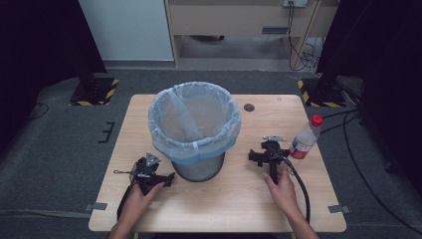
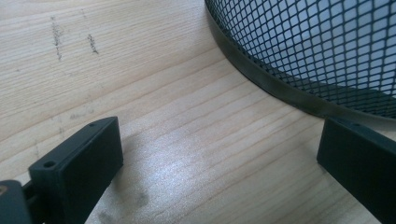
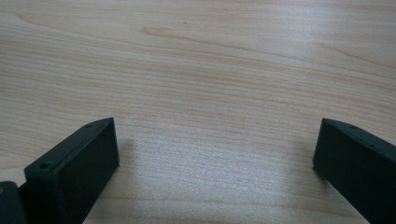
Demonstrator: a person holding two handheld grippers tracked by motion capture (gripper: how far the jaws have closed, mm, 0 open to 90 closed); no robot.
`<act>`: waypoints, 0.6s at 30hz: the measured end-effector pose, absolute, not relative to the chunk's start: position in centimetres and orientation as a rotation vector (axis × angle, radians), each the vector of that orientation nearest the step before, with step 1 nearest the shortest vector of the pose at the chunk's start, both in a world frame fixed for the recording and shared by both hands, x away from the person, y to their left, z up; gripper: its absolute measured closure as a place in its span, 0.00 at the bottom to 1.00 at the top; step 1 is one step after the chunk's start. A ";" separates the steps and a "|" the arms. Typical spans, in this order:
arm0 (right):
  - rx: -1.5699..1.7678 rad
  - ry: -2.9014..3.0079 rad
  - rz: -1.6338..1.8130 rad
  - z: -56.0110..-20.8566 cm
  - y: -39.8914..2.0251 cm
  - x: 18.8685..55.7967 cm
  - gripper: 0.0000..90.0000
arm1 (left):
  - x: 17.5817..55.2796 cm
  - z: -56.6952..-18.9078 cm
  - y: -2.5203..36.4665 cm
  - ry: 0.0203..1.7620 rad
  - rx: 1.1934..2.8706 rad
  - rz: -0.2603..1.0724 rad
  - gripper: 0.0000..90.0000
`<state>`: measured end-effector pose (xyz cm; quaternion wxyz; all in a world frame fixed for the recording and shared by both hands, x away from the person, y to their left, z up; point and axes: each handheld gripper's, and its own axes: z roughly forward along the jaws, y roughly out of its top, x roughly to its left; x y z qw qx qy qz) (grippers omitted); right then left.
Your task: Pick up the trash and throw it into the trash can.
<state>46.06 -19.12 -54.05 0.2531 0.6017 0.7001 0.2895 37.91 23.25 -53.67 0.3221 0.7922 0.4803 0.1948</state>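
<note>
Bin (image 2: pixel 327 56) sits just beyond the left gripper's (image 2: pixel 219 158) spread jaws, untouched.

Lined mesh bin (image 1: pixel 195 130) upright mid-table; bottle (image 1: pixel 305 138) standing right

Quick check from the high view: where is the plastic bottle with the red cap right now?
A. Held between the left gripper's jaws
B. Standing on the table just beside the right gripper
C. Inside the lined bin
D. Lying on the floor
B: the bottle stands upright on the table, close beside the right gripper, whose jaws are open with bare wood between them; it is well apart from the bin.
</note>
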 end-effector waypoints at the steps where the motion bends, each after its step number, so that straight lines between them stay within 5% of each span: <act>1: 1.640 1.901 0.786 -54.0 -19.1 46.0 0.00 | 37.9 -53.7 23.3 1.261 2.080 0.511 0.00; 18: 1.615 1.928 0.795 -54.0 -18.8 45.9 0.00 | 37.9 -53.7 23.3 1.261 2.080 0.511 0.00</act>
